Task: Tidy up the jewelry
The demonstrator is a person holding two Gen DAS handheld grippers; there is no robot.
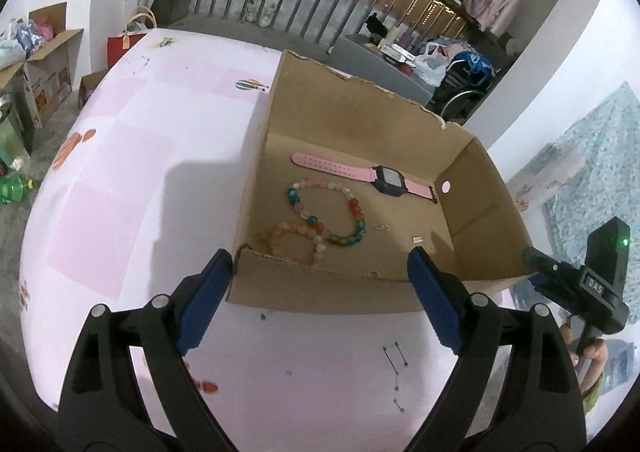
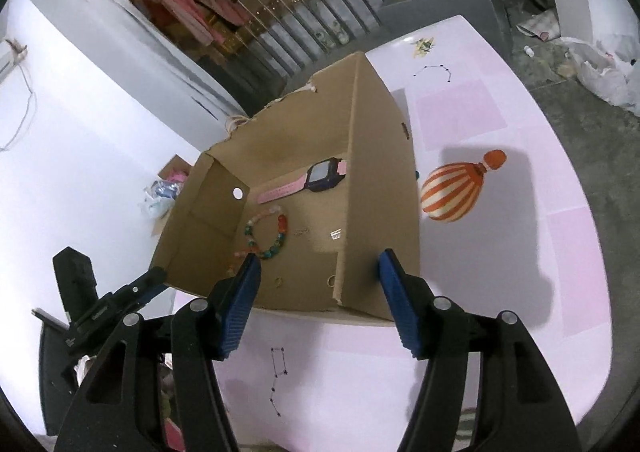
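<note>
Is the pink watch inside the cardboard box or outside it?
Inside. The pink watch lies flat on the cardboard box floor, beyond the bead bracelets.

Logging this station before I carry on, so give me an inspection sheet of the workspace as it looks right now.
Surface: pink-and-white patterned table cover, bare around the box.
Job's things: open cardboard box holding a pink watch, a multicolour bead bracelet and an orange-pink bead bracelet.
Clutter: small white tag and tiny metal bits on the box floor.
Grippers: left hand-held gripper open, empty, at the box's near wall; right hand-held gripper open, empty.
Cables: nothing seen.
Surroundings: railing, hanging clothes, boxes and bags on the floor.
</note>
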